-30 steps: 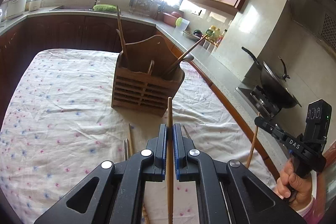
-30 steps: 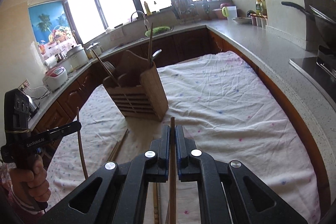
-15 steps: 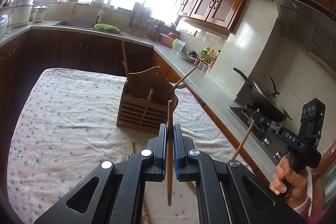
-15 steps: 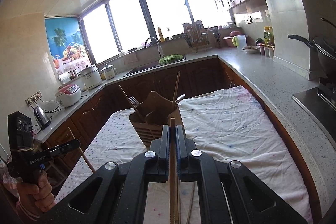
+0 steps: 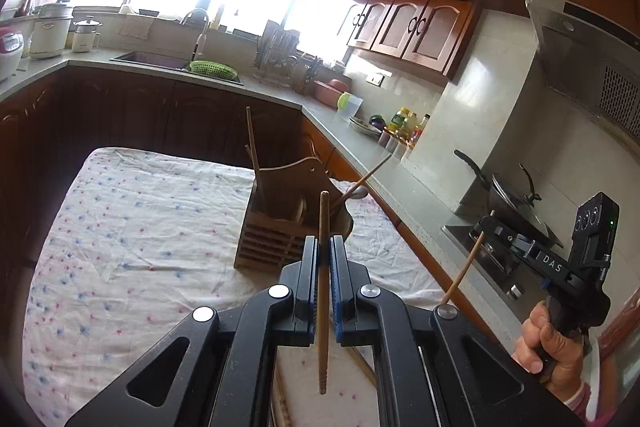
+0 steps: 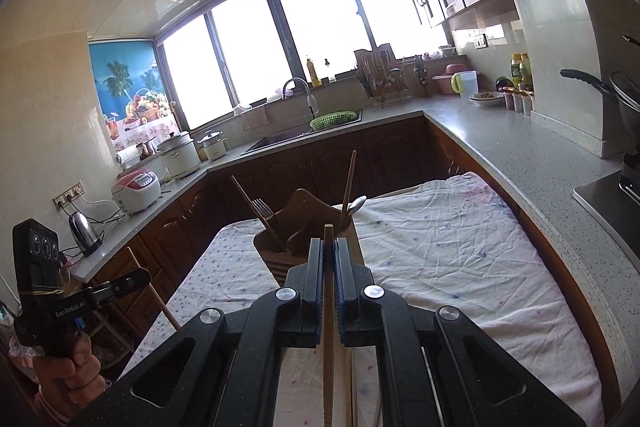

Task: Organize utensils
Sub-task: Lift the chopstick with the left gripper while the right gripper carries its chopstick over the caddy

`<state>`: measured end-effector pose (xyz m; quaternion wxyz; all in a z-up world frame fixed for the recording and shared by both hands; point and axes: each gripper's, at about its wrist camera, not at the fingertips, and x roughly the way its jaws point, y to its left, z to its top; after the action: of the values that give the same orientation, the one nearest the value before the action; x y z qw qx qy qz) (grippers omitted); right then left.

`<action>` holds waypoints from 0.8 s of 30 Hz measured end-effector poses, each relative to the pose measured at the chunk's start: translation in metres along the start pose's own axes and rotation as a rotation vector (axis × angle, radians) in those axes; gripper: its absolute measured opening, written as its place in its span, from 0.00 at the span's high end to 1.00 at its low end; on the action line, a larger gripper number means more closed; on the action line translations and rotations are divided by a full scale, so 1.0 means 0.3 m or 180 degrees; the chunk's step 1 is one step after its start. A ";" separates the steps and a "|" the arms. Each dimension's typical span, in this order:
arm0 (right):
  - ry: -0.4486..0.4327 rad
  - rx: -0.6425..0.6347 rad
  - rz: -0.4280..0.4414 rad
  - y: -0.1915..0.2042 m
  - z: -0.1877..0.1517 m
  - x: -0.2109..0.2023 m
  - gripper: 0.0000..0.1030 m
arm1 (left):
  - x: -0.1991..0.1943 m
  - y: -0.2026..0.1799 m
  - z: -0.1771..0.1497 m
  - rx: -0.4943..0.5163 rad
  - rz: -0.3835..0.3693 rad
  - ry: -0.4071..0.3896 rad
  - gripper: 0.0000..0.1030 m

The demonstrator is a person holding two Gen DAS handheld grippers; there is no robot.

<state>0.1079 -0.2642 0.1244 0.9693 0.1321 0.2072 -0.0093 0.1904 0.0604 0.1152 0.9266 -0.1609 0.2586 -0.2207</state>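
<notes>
Both fingers (image 5: pixel 310 279) (image 6: pixel 344 275) tight on chopsticks (image 5: pixel 323 267) (image 6: pixel 328 307)

1. Wooden utensil holder (image 5: pixel 280 227), slatted front, upright on the floral cloth
2. Chopsticks, a fork (image 6: pixel 262 206) and a spoon (image 6: pixel 357 203) lean inside the holder
3. One wooden chopstick (image 5: pixel 323 291) raised nearer than the holder
4. A second chopstick (image 6: pixel 328 323), likewise raised before the holder
</notes>
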 end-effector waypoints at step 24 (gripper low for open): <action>-0.1005 0.0233 -0.0057 -0.017 0.319 0.346 0.95 | 0.350 0.122 0.299 -0.0132 0.0351 -0.0855 0.96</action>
<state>0.2407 -0.2902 0.1654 0.9842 0.1623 0.0530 -0.0461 0.3324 0.0565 0.1303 0.9600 -0.1937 0.1452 -0.1406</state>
